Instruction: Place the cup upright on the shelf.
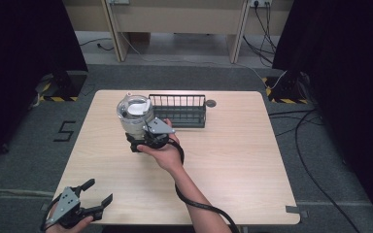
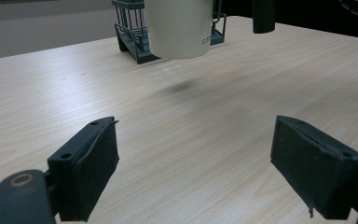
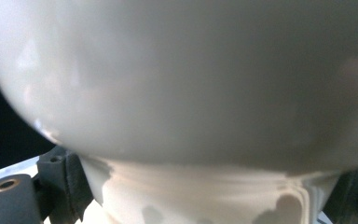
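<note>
Blender jar, translucent white with a clear upper part and a white lid, is held above the wooden table by the right gripper, whose jaws close on its lower body. In the high view the jar sits over the table's far left part, just left of and in front of the black wire rack, which stands on the table near its far edge. The person's right hand carries this gripper, with the cable trailing back along the forearm. In the right gripper view the jar's pale wall lies very close to the camera and is blurred; a jaw stands at each lower corner against its narrower base.

Left gripper rests at the table's near left corner, well apart from the jar, its jaws spread wide with nothing between them. In the left gripper view the jar hangs clear of the tabletop, casting a faint shadow beneath it, with the rack behind. Small dark print near the jar's lower edge begins with "C"; the rest cannot be read. A "5" is marked in black tape on the grey floor left of the table.
</note>
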The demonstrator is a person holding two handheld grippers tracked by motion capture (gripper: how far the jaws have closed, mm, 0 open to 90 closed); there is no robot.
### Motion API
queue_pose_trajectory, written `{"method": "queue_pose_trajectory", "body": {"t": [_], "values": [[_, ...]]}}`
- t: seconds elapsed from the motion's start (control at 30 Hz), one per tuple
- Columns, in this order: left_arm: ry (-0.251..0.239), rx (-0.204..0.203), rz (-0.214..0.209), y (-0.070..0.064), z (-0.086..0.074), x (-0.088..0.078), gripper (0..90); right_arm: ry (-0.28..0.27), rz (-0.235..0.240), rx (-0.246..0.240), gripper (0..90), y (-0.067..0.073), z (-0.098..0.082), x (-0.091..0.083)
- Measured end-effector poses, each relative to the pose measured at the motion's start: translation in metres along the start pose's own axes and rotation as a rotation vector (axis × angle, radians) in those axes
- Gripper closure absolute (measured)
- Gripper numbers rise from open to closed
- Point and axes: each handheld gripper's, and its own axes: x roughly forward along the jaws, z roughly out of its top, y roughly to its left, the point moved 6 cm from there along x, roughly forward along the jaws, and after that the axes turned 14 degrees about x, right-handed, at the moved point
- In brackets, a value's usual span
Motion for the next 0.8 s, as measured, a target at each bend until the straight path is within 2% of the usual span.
{"method": "queue_pose_trajectory", "body": {"t": [0.5, 0.8], "values": [[0.002, 0.000, 0.001, 0.000, 0.000, 0.001, 14.3, -0.024, -0.056, 0.008, 10.3, -0.024, 0.014, -0.011], [0.002, 0.000, 0.000, 0.000, 0.000, 0.001, 14.3, -0.035, -0.091, 0.029, 10.3, -0.038, 0.020, -0.019]]}}
